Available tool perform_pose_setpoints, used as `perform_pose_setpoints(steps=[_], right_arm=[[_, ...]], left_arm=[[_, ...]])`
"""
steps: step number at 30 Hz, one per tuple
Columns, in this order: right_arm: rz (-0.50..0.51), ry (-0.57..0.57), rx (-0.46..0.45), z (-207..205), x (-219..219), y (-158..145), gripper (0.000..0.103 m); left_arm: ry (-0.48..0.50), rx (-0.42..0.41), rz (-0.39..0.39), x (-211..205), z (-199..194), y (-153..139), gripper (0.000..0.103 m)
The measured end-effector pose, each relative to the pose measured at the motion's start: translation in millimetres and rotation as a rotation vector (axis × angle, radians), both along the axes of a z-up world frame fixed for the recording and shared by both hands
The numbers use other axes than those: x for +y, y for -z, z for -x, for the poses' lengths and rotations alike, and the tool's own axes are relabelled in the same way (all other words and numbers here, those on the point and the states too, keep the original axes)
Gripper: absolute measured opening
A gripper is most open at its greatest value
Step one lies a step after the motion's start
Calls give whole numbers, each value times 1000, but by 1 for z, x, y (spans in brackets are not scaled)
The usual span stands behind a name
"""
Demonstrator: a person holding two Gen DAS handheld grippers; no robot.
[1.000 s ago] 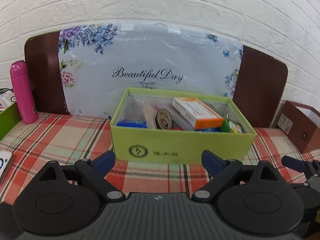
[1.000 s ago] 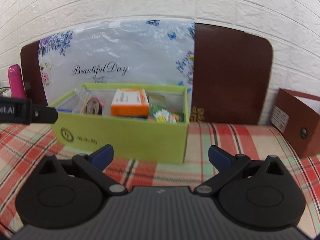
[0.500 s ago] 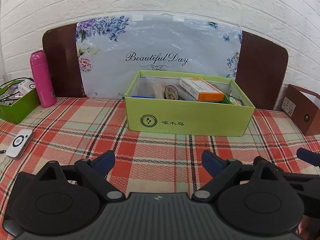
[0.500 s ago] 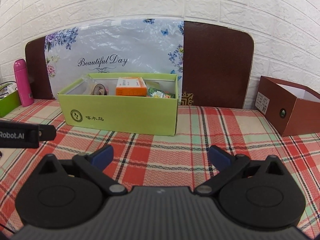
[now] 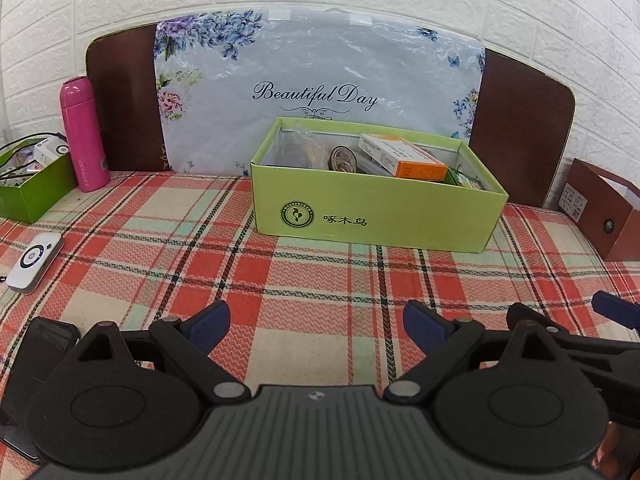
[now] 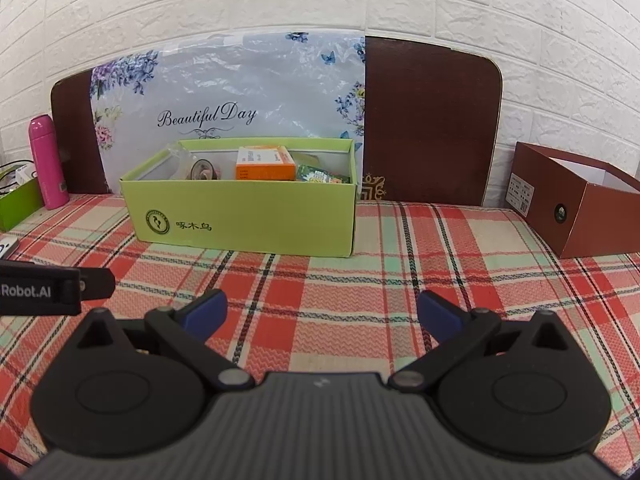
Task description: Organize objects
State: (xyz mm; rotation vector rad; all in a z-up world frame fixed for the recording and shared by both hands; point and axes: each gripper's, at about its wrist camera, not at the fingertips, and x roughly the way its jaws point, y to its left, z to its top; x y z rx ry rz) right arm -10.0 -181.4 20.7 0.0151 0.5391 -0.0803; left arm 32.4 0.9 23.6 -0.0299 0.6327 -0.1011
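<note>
Left wrist view: your left hand-held gripper is spread wide, released, with nothing between its blue fingertips and touching nothing; it hangs over the plaid-covered counter. Ahead of it, well apart, stands the green box, open-topped, holding an orange-and-white carton, a round metal tin and a clear bag. A pink bottle stands upright at the far left, a white device lies near the left edge, and a dark phone sits just beside your left finger.

Right wrist view: your right hand-held gripper is equally wide open and empty, above the cloth. The green box sits ahead and to its left; a brown box stands well apart on the right.
</note>
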Motion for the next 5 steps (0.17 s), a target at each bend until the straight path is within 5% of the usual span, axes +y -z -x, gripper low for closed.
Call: perform_pose_setpoints(steps=[5], right_arm=[[2,0,8,-1,1,2,103]], left_arm=[[-2,-3,0,1,1,0,96]])
